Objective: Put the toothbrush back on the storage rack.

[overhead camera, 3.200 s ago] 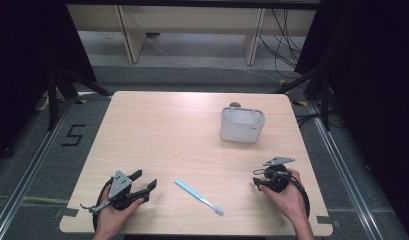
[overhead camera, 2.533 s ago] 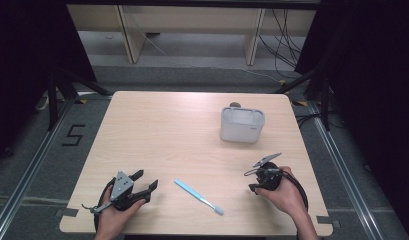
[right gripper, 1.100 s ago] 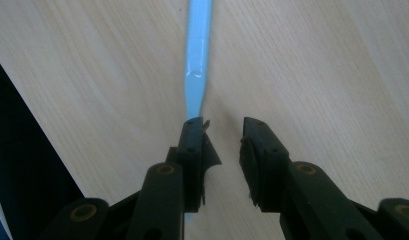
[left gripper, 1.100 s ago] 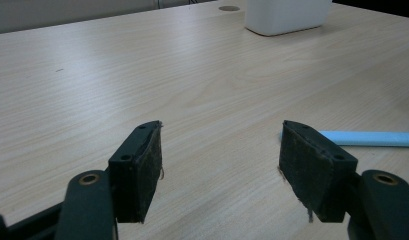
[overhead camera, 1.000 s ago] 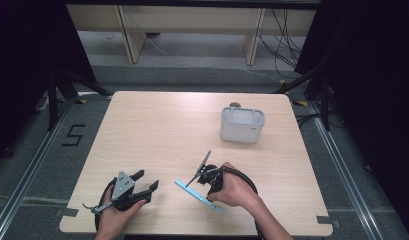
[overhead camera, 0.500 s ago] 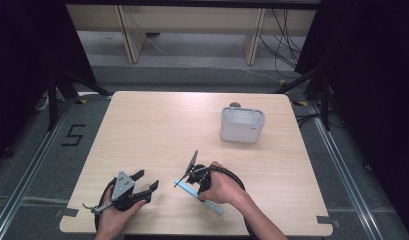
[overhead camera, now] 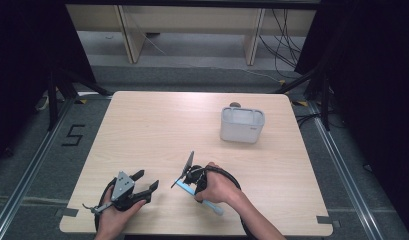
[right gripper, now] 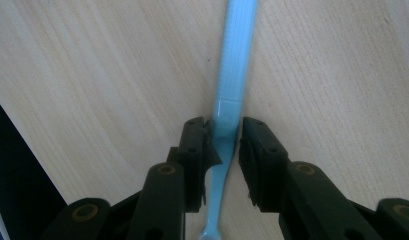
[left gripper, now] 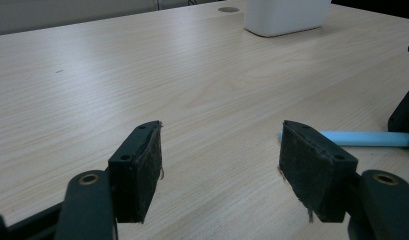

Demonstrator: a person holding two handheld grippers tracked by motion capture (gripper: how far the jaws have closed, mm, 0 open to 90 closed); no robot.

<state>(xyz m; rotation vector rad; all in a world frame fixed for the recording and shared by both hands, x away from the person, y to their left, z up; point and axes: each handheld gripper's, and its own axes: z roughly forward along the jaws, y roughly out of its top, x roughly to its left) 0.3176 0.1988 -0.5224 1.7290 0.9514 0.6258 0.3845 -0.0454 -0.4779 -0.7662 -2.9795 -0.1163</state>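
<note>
— Where's the right gripper (overhead camera: 184,181) now?

— Low in the high view, a little left of centre, set down over the light blue toothbrush (overhead camera: 204,199). The brush lies flat on the wooden table (overhead camera: 157,120), slanting toward the lower right, and its far end pokes out from under the person's right hand (overhead camera: 217,187).

— Has it got hold of the brush?

— In the right gripper view the handle (right gripper: 232,75) runs straight up the middle of the frame, and the jaws sit narrowly apart on either side of it. The left pad (right gripper: 194,150) seems to touch; the right one shows a thin gap. I can't tell whether they're pressing yet.

— And the other one?

— The left gripper (overhead camera: 142,186) rests at the lower left, well open, with bare wood between its pads (left gripper: 142,165). In its own view the brush's end (left gripper: 352,138) shows behind the right-hand pad.

— Anything else?

— A white container (overhead camera: 242,124) stands in the upper right of the table, well apart from both.
</note>
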